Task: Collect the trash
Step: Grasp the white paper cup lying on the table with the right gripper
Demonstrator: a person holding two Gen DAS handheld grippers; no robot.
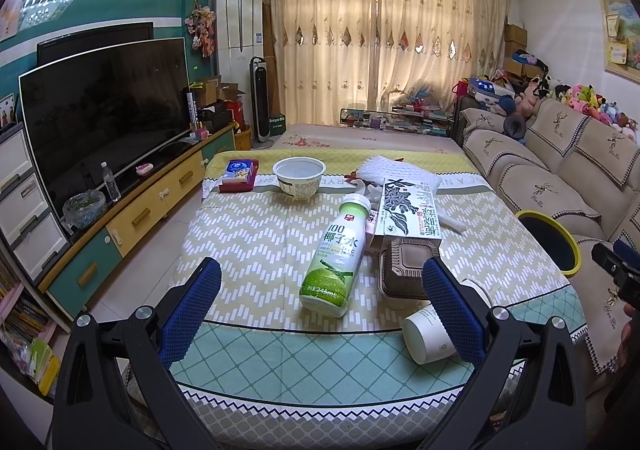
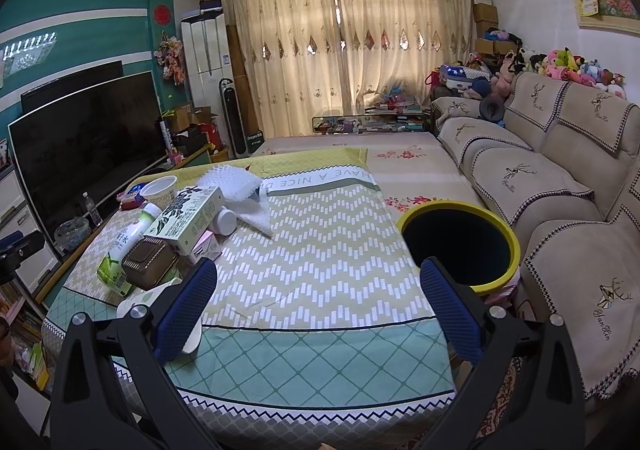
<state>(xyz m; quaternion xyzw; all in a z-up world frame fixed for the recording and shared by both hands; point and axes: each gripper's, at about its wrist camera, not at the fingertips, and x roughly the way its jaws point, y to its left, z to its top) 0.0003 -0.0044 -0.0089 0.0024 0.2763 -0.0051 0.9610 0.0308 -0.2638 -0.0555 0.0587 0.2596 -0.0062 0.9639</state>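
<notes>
Blue-padded and spread wide apart, the left gripper (image 1: 322,290) hovers empty over the near edge of the cloth-covered table (image 1: 256,242). Between its fingers, toward twelve o'clock, a green-and-white coconut water bottle (image 1: 336,254) lies on its side with the cap pointing away. At about two o'clock from the bottle sits a brown plastic clamshell box (image 1: 404,266), with a white-and-black printed carton (image 1: 408,211) propped on its far side. A white paper cup (image 1: 426,334) lies tipped over just behind the right-hand finger. Farther off at eleven o'clock stands an empty white instant-noodle bowl (image 1: 299,175), with white foam netting (image 1: 396,173) at one o'clock.

The right gripper (image 2: 318,292) is likewise open and holds nothing, above bare tablecloth. At two o'clock from it, beside the table and against the sofa (image 2: 568,185), stands a dark trash bin with a yellow rim (image 2: 460,246). The heap of trash lies at ten o'clock in the right wrist view.
</notes>
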